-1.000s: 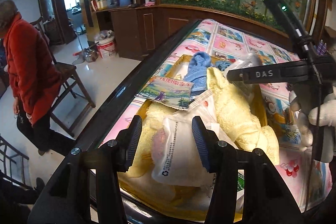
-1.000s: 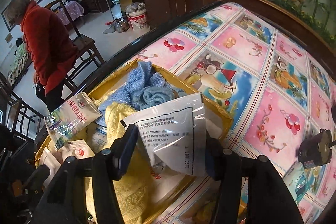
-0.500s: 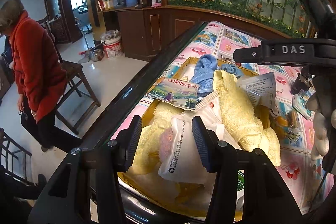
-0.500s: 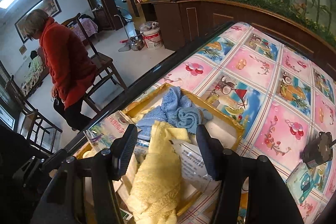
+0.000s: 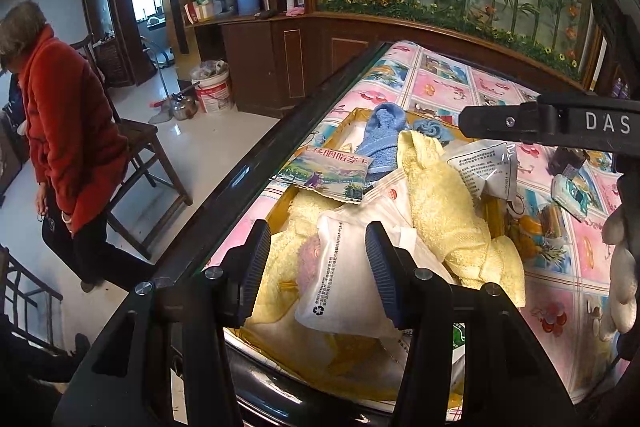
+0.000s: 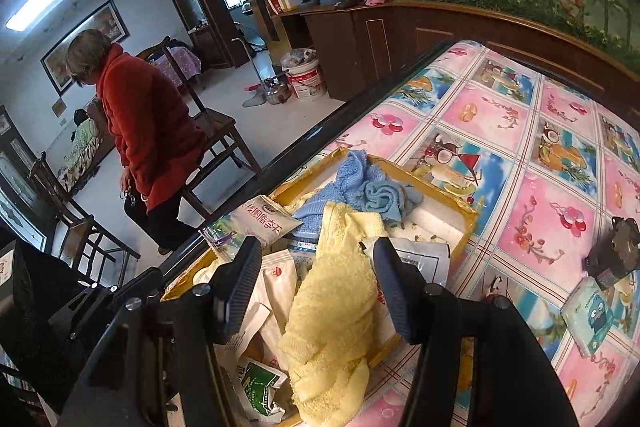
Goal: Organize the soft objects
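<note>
A yellow box (image 6: pixel 468 217) on the table holds soft things: a blue towel (image 6: pixel 360 187), a yellow towel (image 6: pixel 340 311) that hangs over the box's near rim, and several plastic packets. My left gripper (image 5: pixel 316 271) is open above a white packet (image 5: pixel 344 279) in the box. My right gripper (image 6: pixel 316 291) is open and empty above the yellow towel. In the left wrist view the yellow towel (image 5: pixel 444 215), the blue towel (image 5: pixel 380 139) and a crumpled clear packet (image 5: pixel 488 167) show, with the right gripper's body at the right.
The table has a pink and blue patterned cloth (image 6: pixel 540 155). A tissue pack (image 6: pixel 592 315) and a dark small object (image 6: pixel 616 251) lie to the right of the box. A person in a red coat (image 6: pixel 140 131) stands by a wooden chair (image 6: pixel 208 131) past the table's left edge.
My right gripper let go of the clear packet, which now lies in the box, and drew back and up. The left gripper has stayed over the white packet.
</note>
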`<control>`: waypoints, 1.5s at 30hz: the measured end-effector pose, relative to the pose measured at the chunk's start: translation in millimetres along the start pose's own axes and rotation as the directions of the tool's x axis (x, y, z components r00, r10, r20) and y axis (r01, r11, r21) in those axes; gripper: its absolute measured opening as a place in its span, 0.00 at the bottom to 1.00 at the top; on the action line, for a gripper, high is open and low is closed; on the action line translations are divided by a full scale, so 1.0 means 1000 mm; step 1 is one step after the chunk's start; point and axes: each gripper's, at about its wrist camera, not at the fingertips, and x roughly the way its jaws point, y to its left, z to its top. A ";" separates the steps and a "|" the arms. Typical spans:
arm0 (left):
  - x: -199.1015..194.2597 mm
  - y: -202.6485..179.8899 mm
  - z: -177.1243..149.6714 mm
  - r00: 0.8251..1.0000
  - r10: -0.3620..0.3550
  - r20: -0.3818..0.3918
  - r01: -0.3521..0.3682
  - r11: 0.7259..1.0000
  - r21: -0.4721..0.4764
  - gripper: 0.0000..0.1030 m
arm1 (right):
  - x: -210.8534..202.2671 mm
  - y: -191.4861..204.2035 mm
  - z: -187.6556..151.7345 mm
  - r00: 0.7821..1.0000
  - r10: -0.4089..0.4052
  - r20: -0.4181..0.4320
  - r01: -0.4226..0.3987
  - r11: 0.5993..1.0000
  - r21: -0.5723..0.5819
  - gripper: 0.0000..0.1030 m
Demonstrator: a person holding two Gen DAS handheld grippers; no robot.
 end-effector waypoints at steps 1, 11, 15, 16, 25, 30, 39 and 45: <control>-0.003 -0.001 -0.001 1.000 0.000 0.002 0.000 1.000 0.003 0.48 | -0.002 -0.002 -0.002 1.000 0.001 0.000 -0.001 1.000 0.008 0.56; -0.014 -0.013 -0.004 0.999 0.005 0.036 -0.006 1.000 0.011 0.48 | -0.018 -0.021 -0.039 1.000 -0.020 -0.001 0.020 0.998 0.056 0.56; -0.021 -0.018 -0.003 0.998 0.006 0.067 -0.006 1.000 0.011 0.48 | -0.025 -0.022 -0.055 1.000 -0.024 0.002 0.024 0.998 0.058 0.56; -0.022 -0.019 -0.003 0.998 0.006 0.070 -0.007 1.000 0.015 0.48 | -0.026 -0.022 -0.058 1.000 -0.024 0.003 0.023 0.998 0.058 0.56; -0.042 -0.033 -0.003 0.987 0.047 0.152 -0.049 0.999 0.007 0.48 | -0.037 -0.023 -0.089 0.999 -0.041 0.007 0.041 0.998 0.044 0.56; -0.080 -0.036 -0.007 0.925 0.134 0.354 -0.119 0.991 -0.065 0.78 | -0.043 -0.028 -0.109 0.999 -0.045 0.015 0.044 0.997 0.062 0.56; -0.133 -0.046 -0.019 0.791 0.036 0.611 -0.023 0.999 -0.030 1.00 | -0.052 -0.038 -0.135 0.999 -0.029 0.035 0.025 0.994 0.105 0.56; -0.129 -0.082 -0.014 0.809 0.033 0.587 -0.065 0.997 0.033 1.00 | -0.058 -0.048 -0.148 0.998 -0.036 0.044 0.030 0.990 0.136 0.57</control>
